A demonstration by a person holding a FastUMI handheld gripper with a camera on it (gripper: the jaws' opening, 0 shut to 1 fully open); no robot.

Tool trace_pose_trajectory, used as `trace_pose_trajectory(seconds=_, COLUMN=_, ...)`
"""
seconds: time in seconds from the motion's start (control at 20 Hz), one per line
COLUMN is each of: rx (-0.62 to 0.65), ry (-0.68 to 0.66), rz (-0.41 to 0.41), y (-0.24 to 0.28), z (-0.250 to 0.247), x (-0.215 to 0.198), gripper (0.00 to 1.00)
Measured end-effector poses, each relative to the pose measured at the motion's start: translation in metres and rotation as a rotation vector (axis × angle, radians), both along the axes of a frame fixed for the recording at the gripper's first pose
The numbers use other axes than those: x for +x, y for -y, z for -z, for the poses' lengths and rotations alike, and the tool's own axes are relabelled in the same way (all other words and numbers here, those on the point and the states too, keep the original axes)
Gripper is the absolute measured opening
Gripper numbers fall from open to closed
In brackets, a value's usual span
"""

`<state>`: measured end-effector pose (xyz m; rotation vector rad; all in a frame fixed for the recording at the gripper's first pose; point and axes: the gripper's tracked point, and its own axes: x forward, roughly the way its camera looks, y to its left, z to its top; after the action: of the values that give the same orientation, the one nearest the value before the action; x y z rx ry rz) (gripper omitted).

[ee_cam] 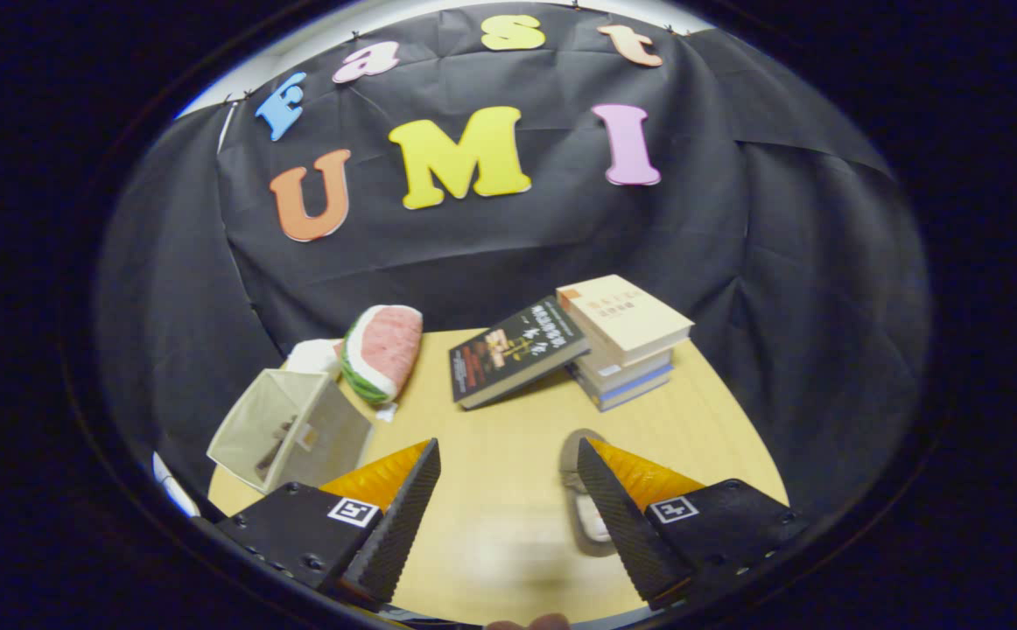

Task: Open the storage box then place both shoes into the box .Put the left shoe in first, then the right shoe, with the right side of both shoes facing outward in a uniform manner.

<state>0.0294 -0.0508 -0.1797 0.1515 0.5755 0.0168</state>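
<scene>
Claw [508, 477] being held low over bench [508, 420], tilted down, fingers spread wide, nothing gripped. Shoe [580, 516], blurred, lying just inside right finger [622, 516], partly hidden behind it. Storage box [290, 429], open mouth showing, tipped on side beyond left finger. Watermelon cushion [382, 350] being seen behind box. Books [622, 341] stacked farther back, dark book [513, 350] leaning against them.

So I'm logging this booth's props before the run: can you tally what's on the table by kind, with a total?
Books: 4, one dark book leaning on a stack of three
Storage box: 1, translucent
Watermelon-slice cushion: 1
Shoe: 1, partly hidden behind a finger of the open gripper
White item behind the cushion: 1, kind unclear
Total: 8
</scene>
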Motion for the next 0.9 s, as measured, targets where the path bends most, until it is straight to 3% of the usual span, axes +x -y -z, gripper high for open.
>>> trace_pose_trajectory(seconds=0.3, rx=-0.059, ry=-0.114, rz=0.014, y=0.075, z=0.083, x=0.002, gripper=0.96)
trace_pose_trajectory(seconds=0.55, rx=-0.074, ry=-0.202, rz=-0.076, y=0.076, z=0.141, x=0.016, gripper=0.96)
trace_pose_trajectory(seconds=0.9, rx=-0.048, ry=-0.346, rz=-0.081, y=0.080, z=0.201, x=0.038, gripper=0.93)
